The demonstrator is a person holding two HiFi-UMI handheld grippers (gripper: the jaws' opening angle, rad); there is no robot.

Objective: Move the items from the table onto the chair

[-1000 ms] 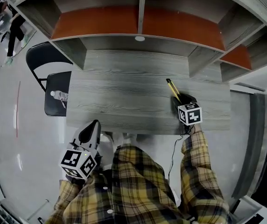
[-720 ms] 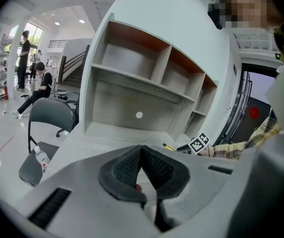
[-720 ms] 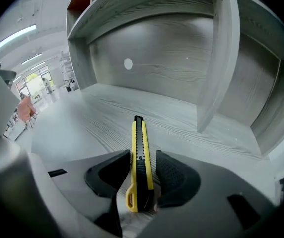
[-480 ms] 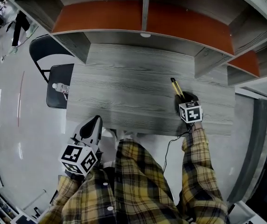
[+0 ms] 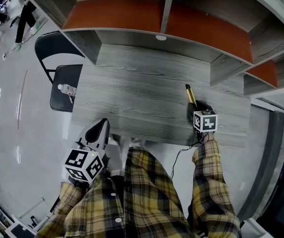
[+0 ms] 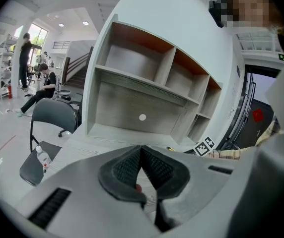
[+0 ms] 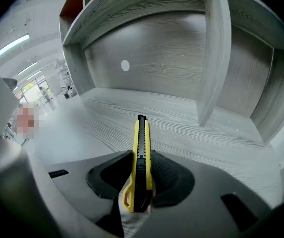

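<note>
Grey wood-grain surface (image 5: 132, 93) under a hutch of open shelves (image 5: 157, 19) carries just one loose item that I can see, a yellow utility knife (image 7: 140, 148). It lies toward the right end of the surface, short of the shelves, pointing at them.

The right gripper (image 5: 198, 109) has the knife's handle end between its jaws. They are closing, and in the right gripper view both pads already meet the knife's sides. The knife is not yet lifted.

Beyond the left end of the surface stands the chair (image 5: 58, 102), and a small clear bottle (image 5: 67, 89) already lies on its seat. So by my judgement one item is delivered. The knife still has to be gripped firmly, carried across the whole surface and set down beside the bottle.

The left gripper (image 5: 101, 128) hangs off the near edge of the surface with its jaws shut together on nothing.

Against the earlier frames little has shifted. The knife lies where it did, the bottle has stayed on the seat, and the left gripper keeps its place. The real change is at the right gripper, whose jaws stood wide a moment ago.
</note>
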